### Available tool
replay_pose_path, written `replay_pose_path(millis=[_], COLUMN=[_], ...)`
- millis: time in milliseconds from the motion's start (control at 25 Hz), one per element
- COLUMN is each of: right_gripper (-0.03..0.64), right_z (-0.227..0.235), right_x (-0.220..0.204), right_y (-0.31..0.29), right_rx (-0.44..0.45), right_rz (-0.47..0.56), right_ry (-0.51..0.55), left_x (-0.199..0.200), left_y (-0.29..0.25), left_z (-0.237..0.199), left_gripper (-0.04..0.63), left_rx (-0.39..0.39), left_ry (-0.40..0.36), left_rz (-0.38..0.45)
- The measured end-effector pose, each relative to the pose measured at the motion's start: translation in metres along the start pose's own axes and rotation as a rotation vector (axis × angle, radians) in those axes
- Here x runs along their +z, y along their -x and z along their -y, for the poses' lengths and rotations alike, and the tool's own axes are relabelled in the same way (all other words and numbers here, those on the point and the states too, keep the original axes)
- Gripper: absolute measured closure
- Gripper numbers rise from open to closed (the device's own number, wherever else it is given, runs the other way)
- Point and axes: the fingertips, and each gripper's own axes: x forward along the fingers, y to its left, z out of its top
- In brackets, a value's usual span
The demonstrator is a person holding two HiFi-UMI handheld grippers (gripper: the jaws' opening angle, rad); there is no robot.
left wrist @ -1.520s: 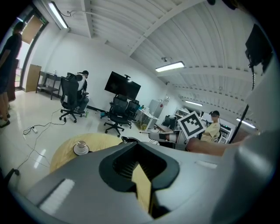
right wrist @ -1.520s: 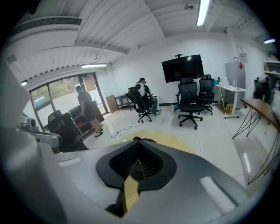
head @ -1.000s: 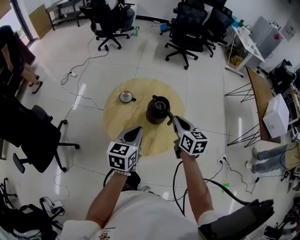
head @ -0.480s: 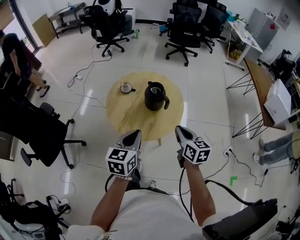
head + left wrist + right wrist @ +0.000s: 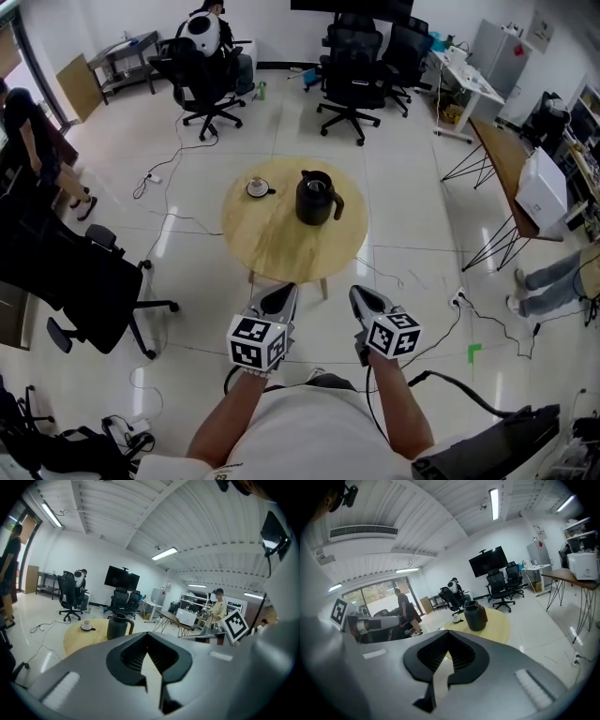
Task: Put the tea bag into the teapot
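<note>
1. The left gripper (image 5: 281, 294) and right gripper (image 5: 362, 293) hang side by side near the person's body, well apart from the round table (image 5: 281, 253). Both have their jaws closed together on nothing.
2. The black teapot (image 5: 316, 198) stands on the table, with a cup (image 5: 255, 188) near its left. No tea bag can be made out.
3. No step seems in hand. If the bag is not yet in, 1 gripper must reach the table, open and pinch it.

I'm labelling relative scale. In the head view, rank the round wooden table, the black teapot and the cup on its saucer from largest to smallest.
1. round wooden table
2. black teapot
3. cup on its saucer
Both stand on the table at similar distance, so the order is clear.
</note>
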Motion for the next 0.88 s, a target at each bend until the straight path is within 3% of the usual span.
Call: replay_pose_path(millis=[360,520,880], right_gripper=[0.615,0.615,0.615], right_z=[-0.102,-0.140,-0.168], right_x=[-0.049,-0.064,-0.081], right_y=[0.019,0.041,0.090], right_rx=[-0.095,-0.148,-0.190], right_rz=[0.063,0.072,0.108], right_ry=[-0.012,0.033,0.035], left_x=[-0.039,-0.058,-0.079], left_y=[0.093,0.124,0.158], left_z=[-0.036,-0.036,-0.010], left_gripper=[0.583,0.583,0.583], left_rx=[-0.077,-0.124,-0.165], left_ry=[0.005,0.022,0.014], left_rz=[-0.034,-0.065,-0.072])
